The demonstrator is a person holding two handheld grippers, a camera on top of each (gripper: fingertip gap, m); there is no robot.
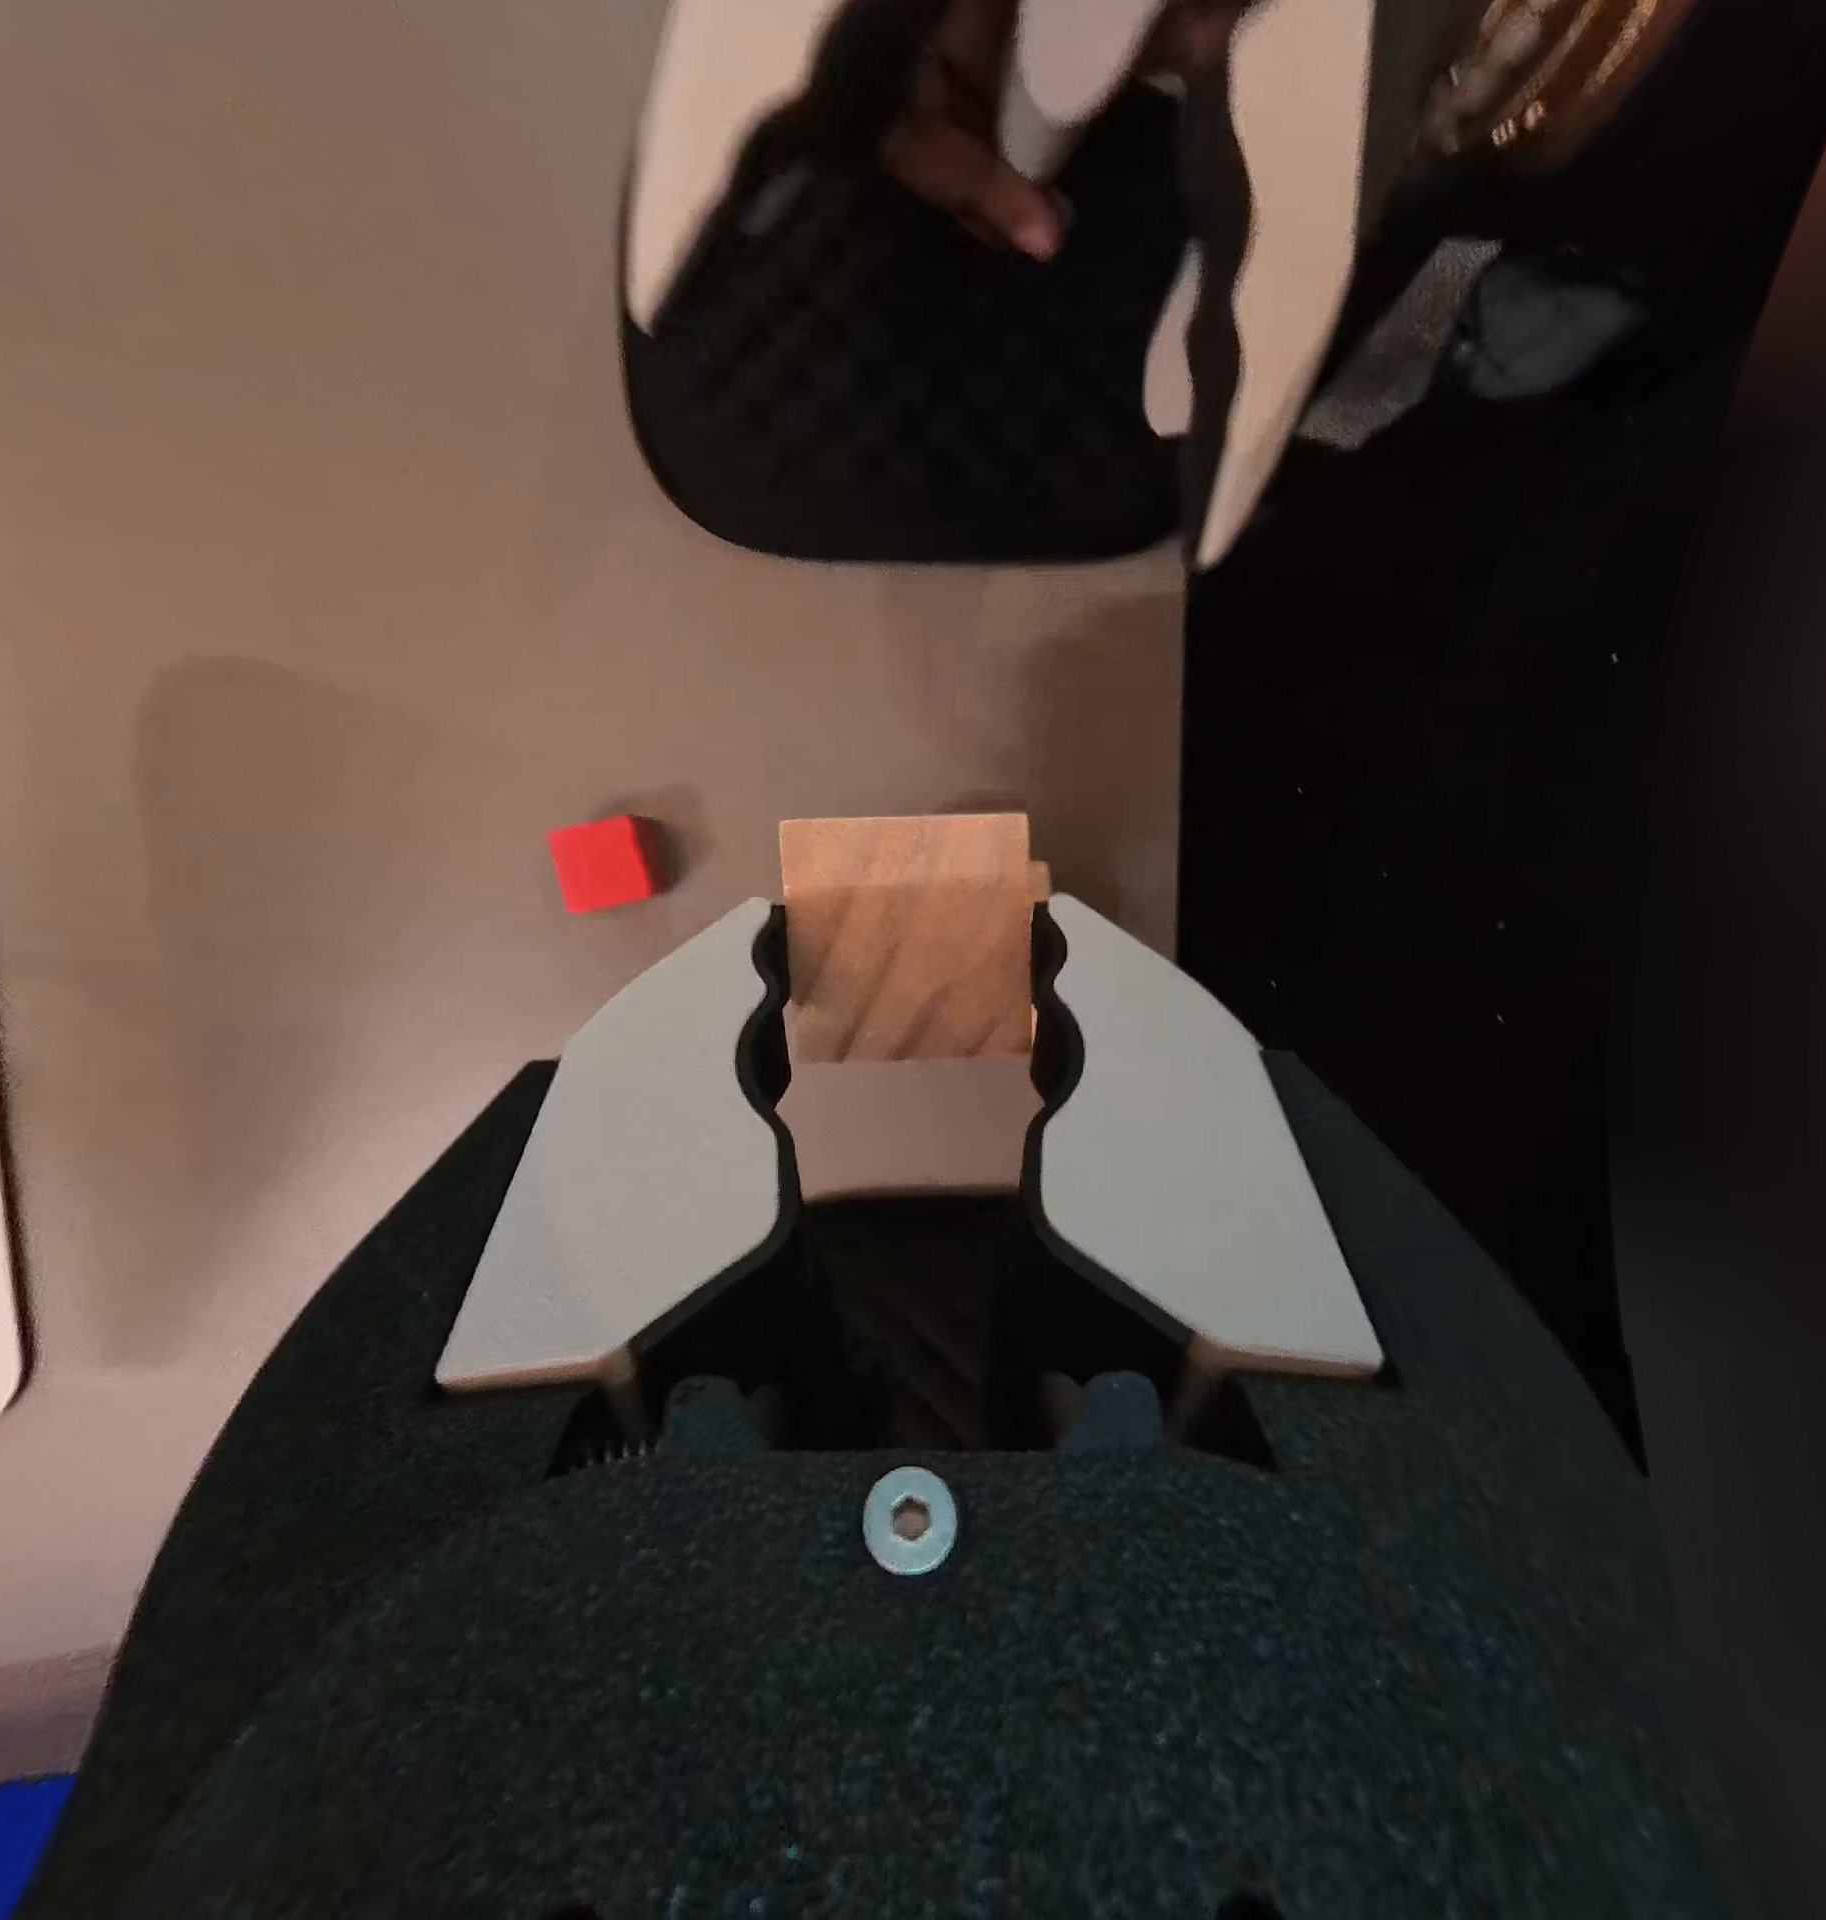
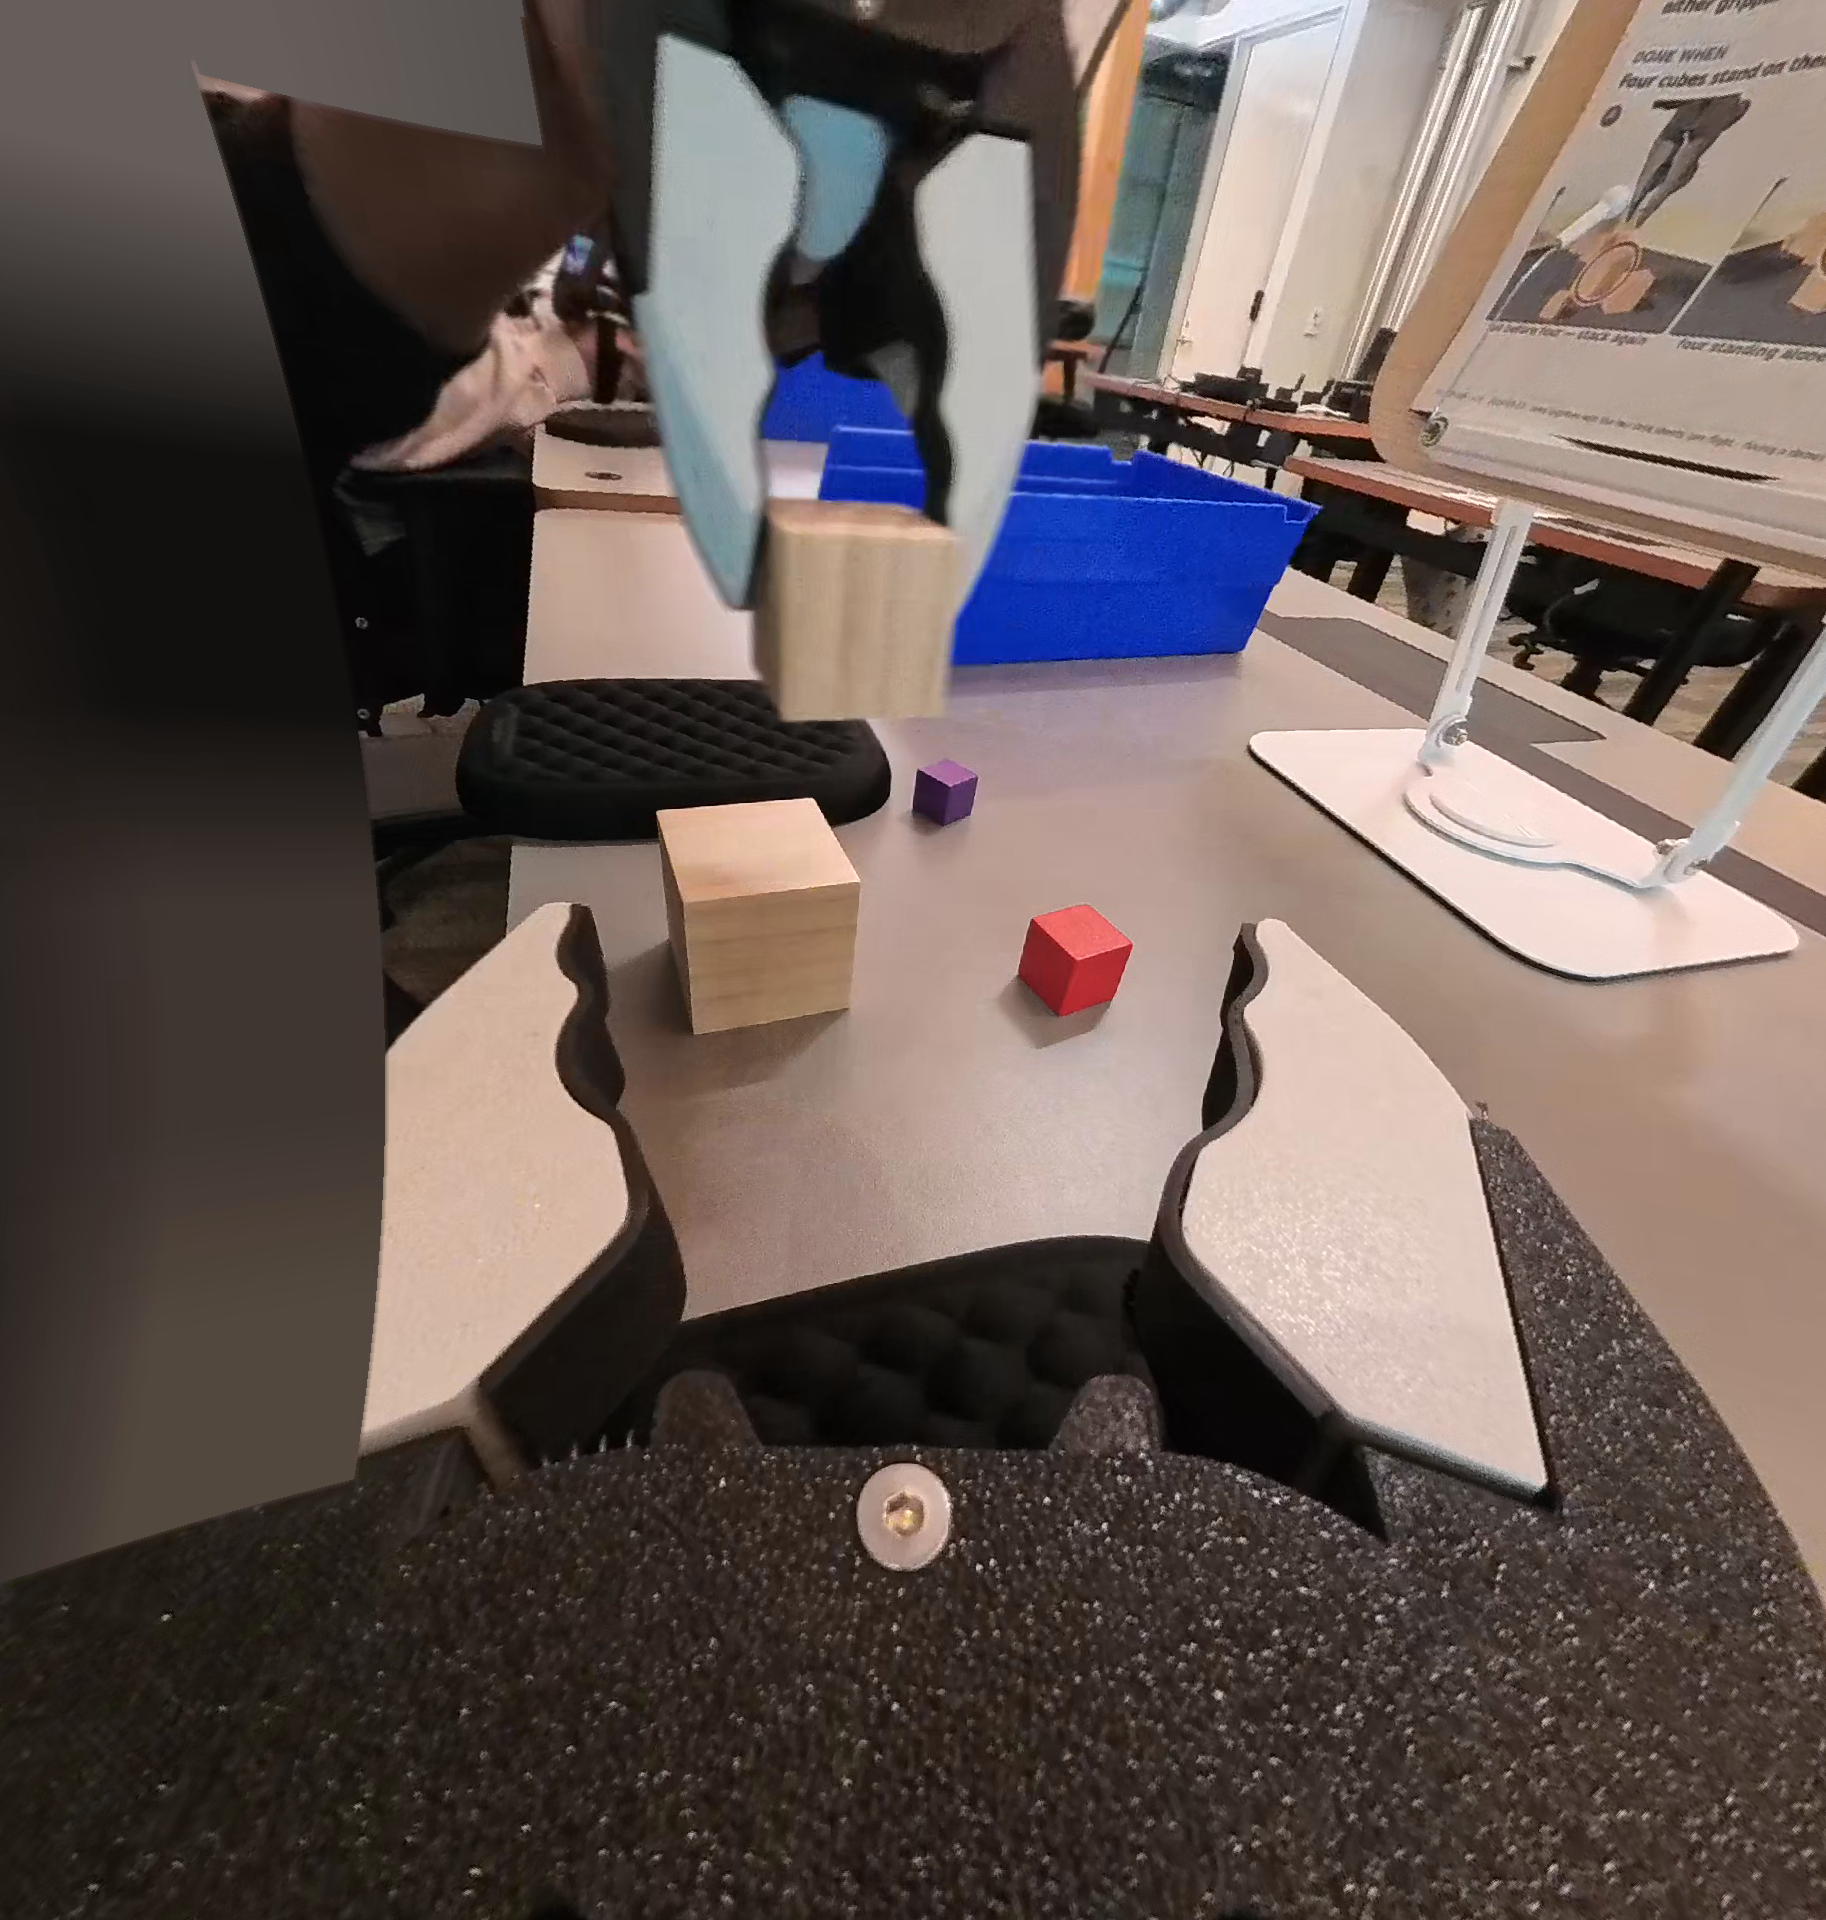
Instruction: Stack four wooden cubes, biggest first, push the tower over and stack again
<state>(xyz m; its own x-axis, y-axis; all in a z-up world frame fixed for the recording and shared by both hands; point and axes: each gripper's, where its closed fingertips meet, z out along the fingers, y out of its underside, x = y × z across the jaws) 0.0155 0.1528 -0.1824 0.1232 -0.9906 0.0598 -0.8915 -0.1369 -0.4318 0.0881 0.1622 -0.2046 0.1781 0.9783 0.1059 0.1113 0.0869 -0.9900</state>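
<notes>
A big wooden cube (image 2: 855,613) is up in the air over the gray table (image 2: 992,1143), pinched tight between the two pads of the left gripper (image 1: 911,971). Under it on the table stands a second wooden cube (image 2: 758,914), with a small red cube (image 2: 1075,956) beside it and a small purple cube (image 2: 945,792) farther back by a black cushion (image 2: 670,753). The right gripper (image 2: 914,1039) is low over the table with its jaws spread wide and nothing in them, while a blue bin (image 2: 1096,561) and a white stand (image 2: 1511,831) sit behind.
</notes>
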